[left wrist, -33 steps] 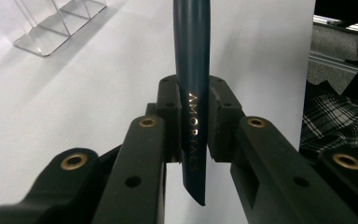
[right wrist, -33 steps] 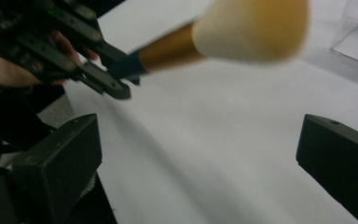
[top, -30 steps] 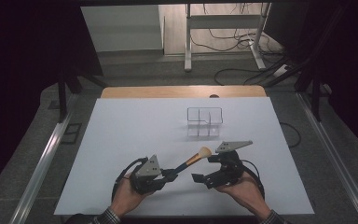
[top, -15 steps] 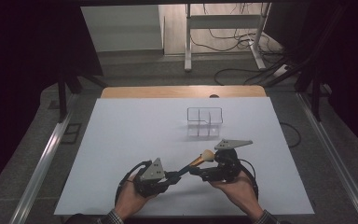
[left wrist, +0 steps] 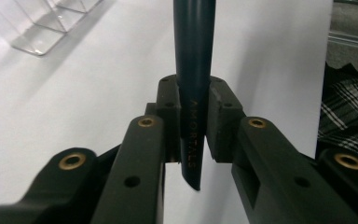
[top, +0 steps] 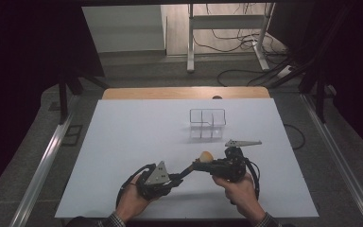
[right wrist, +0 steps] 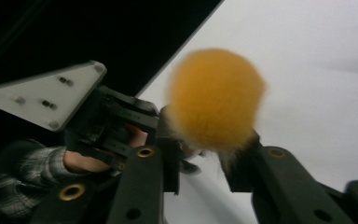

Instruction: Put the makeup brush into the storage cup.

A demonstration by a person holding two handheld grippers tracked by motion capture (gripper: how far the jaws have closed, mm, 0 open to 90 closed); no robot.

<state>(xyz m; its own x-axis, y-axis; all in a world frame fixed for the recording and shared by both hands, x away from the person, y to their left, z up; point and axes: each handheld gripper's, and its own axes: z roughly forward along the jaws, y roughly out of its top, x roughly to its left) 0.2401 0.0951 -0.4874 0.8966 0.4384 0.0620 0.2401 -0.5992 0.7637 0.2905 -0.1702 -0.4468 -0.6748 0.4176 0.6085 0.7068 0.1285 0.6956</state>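
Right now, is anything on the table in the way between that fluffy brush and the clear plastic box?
Nothing visible. The brush is held by both claws, the left claw on its dark handle and the right claw near the orange head. Only bare white table lies between it and the clear box.

Gold lettering reading "AMORTALS" runs along the dark brush handle (left wrist: 193, 93).

Clear plastic divided organiser box (top: 208, 118) stands upright on white rectangular tabletop (top: 132, 142), towards far right, w/ its shadow just in front. Light wooden strip (top: 184, 92) runs along table's far edge. White metal frame legs (top: 189, 42) + black cables (top: 236, 75) on floor beyond.
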